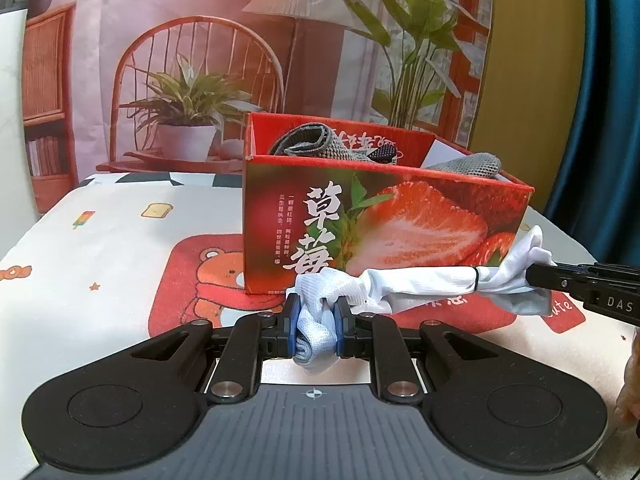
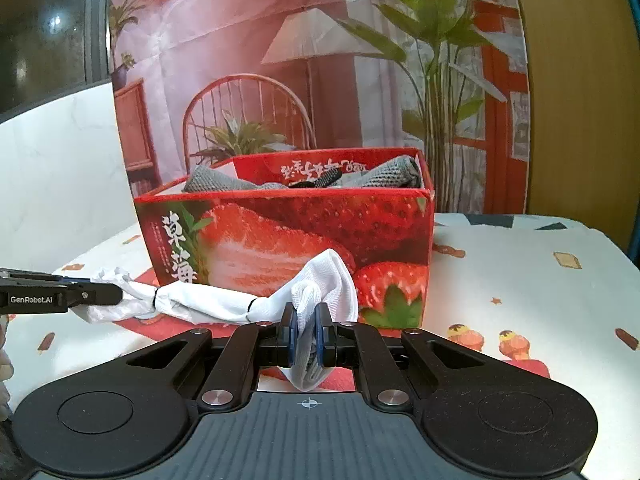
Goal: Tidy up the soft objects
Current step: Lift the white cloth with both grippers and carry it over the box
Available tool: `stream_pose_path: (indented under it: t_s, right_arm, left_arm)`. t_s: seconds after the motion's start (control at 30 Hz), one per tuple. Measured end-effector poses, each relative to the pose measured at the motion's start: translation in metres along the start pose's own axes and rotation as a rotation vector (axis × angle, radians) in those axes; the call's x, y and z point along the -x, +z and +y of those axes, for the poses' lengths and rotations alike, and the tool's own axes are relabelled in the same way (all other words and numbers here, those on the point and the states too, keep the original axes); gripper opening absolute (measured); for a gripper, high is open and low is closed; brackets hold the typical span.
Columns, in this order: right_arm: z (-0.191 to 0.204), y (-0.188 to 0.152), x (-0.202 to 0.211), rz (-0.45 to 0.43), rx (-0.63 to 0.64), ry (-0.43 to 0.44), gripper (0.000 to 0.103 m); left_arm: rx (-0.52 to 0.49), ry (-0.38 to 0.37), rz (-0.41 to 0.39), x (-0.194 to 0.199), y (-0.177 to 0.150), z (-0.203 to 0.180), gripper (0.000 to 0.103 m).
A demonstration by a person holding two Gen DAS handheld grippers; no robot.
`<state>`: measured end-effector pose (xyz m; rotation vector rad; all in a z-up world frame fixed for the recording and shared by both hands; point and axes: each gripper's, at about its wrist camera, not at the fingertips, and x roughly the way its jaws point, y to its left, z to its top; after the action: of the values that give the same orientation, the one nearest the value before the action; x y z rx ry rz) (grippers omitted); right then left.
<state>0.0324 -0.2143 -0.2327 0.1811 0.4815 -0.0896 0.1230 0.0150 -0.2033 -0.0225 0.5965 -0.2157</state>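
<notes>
Left gripper [image 1: 314, 322] and right gripper [image 2: 307, 330]: each clamps one end of white cloth [image 1: 420, 284], frame centre. Strawberry box [image 1: 384, 224] behind already holds grey cloths [image 1: 308, 142]; white one apparently remains.

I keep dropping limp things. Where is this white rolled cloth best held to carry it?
Probably by both loose ends, as now: the left tongs and right tongs each pinch a bunched end of the white rolled mesh cloth from opposite sides, outside its two black bands, stretching it level.
</notes>
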Motion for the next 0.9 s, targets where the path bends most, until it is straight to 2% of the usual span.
stream_pose_path:
  t_s: [0.33, 0.47, 0.67, 0.9]
  right_arm:
    - [0.000, 0.003, 0.004, -0.027, -0.003, 0.005, 0.008]
    - [0.001, 0.005, 0.006, -0.041, 0.002, 0.005, 0.008]
    - [0.001, 0.029, 0.018, -0.114, 0.020, 0.017, 0.008]
    - [-0.004, 0.074, 0.012, -0.152, 0.010, 0.014, 0.008]
  left_arm:
    - [0.013, -0.002, -0.010, 0.002, 0.000, 0.002, 0.018]
    - [0.012, 0.001, -0.036, 0.008, 0.007, 0.004, 0.018]
    - [0.048, -0.011, -0.106, 0.022, 0.036, 0.013, 0.018]
    - [0.003, -0.047, -0.143, 0.020, 0.078, 0.003, 0.018]
